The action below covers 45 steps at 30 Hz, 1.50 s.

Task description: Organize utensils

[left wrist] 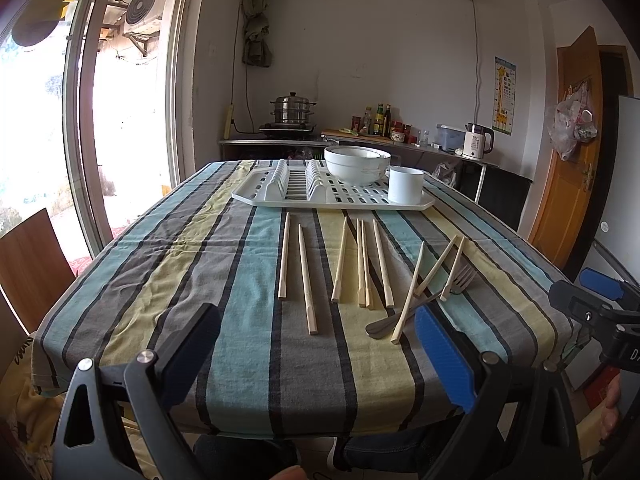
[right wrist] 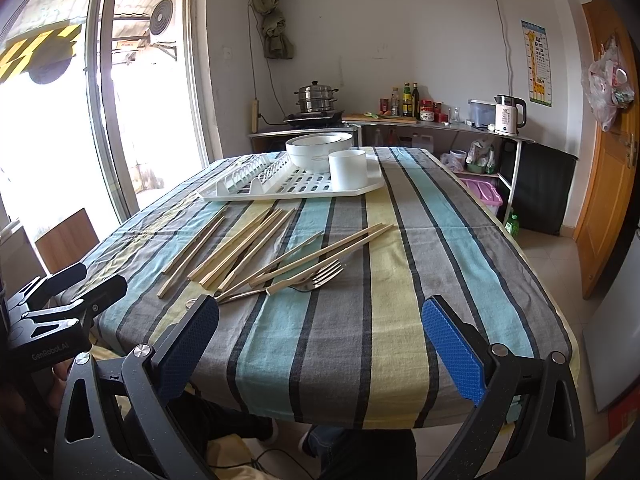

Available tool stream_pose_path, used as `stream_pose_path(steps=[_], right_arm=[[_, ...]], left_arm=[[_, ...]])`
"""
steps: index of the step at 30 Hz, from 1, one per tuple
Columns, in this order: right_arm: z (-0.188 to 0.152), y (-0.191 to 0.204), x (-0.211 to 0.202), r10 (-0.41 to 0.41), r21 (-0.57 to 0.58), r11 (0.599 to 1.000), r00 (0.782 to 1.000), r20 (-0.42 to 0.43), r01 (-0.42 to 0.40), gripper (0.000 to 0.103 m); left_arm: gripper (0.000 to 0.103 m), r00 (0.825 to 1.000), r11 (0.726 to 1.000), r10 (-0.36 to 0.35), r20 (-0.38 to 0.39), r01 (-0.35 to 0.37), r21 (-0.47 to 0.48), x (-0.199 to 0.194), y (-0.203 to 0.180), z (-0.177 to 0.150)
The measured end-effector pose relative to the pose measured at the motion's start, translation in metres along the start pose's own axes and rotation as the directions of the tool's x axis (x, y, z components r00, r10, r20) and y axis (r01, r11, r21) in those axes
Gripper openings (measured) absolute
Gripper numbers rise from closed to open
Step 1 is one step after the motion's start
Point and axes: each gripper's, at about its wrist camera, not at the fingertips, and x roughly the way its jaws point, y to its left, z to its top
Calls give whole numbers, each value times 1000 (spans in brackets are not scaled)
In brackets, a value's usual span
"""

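Observation:
Several wooden chopsticks [left wrist: 362, 264] lie loose on the striped tablecloth [left wrist: 224, 280], pointing toward a white drying rack [left wrist: 256, 197]. Metal forks [left wrist: 464, 276] lie crossed under the rightmost chopsticks. Stacked white bowls [left wrist: 356, 164] and a white cup [left wrist: 405, 185] stand on the rack. My left gripper [left wrist: 316, 346] hovers open at the table's near edge, holding nothing. In the right wrist view the chopsticks [right wrist: 240, 248], the forks [right wrist: 320, 276], the rack [right wrist: 280, 196] and the cup [right wrist: 348, 169] show again. My right gripper [right wrist: 320, 342] is open and empty, right of the forks.
A wooden chair [left wrist: 28, 264] stands at the table's left side beside a glass door. Behind the table a counter carries a steamer pot [left wrist: 292, 110], bottles [left wrist: 378, 120] and a kettle [left wrist: 478, 142]. A wooden door [left wrist: 572, 160] is on the right. A person's legs show under the table.

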Motion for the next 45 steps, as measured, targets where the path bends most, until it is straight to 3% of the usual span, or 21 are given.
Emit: stream_pose_path(steps=[21,33,39,45], right_arm=[[5,-1,2,1,0,1000,1000,-8,-1,102],[21,-13,30,-2,10,1000,999,-48,3,102],[34,-23,51,3,30,1000,997,-83,-1,102],[52,-32,74,34,72,997,992,-124,-25,85]], left_arm=[[99,1000,1000,-3,-10,4,6,4,-2,6],[99,998,999,15,-54,-13,35,32,3,17],[97,993,999,-18,-119,23,33,55,12,30],[92,990,999,-35,-134,38,17,75,24,50]])
